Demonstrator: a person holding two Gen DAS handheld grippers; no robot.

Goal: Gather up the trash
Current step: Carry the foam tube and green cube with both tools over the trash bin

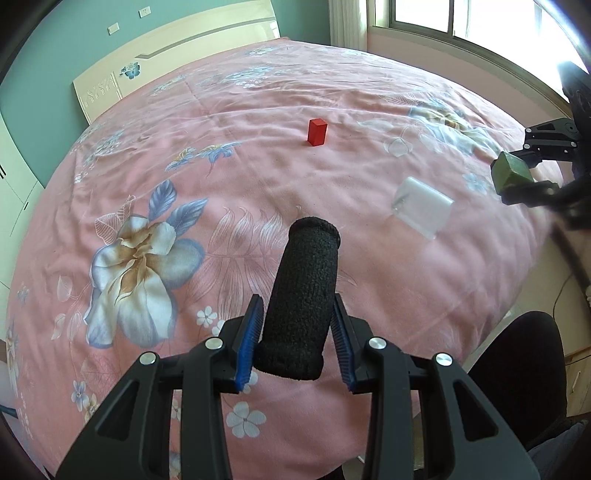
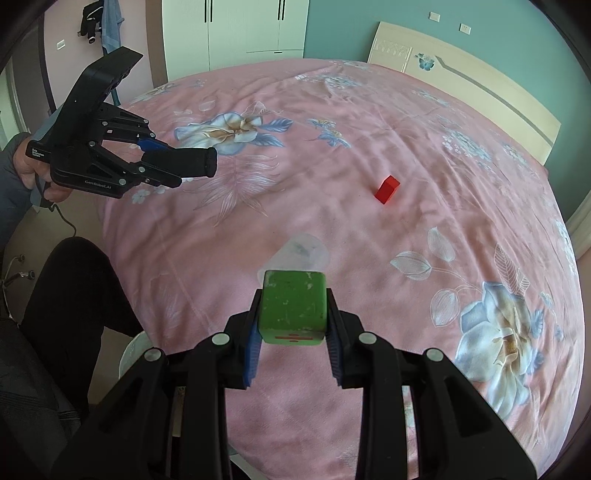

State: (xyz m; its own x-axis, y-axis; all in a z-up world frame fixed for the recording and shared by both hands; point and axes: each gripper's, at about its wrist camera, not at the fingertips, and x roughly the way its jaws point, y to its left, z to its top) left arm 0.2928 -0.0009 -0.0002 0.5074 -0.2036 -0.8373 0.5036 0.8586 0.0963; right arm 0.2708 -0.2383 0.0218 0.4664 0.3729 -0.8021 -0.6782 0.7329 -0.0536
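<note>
The left gripper [image 1: 297, 339] hangs above the bed [image 1: 258, 177], its jaws clamped on a black foam cylinder [image 1: 303, 295]. The cylinder's long axis runs forward along the fingers, its far end sticking out well past the tips toward the middle of the bed. In the right wrist view the same cylinder [image 2: 184, 162] lies roughly level, pointing away from the hand [image 2: 29, 166] that grips the tool.

To the right of it, a red block [image 1: 317, 132] stands upright on the pink floral bedspread, well apart from everything else. Nearer the bed's right edge sits a clear plastic container [image 1: 423, 206], tipped on its side; which way its mouth faces I cannot tell. In the right wrist view it [image 2: 301, 253] shows just beyond the green block.

The right gripper [image 2: 293, 332] has its jaws closed on a green block [image 2: 293, 308], a near-cube with no clear long axis, scuffed faces, and a red mark on its underside. It is held above the bed close to the near edge.

Between the two grippers the bedspread is bare but for the container. The headboard [image 2: 461, 62] bounds the far end, a white wardrobe [image 2: 236, 33] stands beyond the left gripper, and a window [image 1: 461, 18] rises past the bed's right side.
</note>
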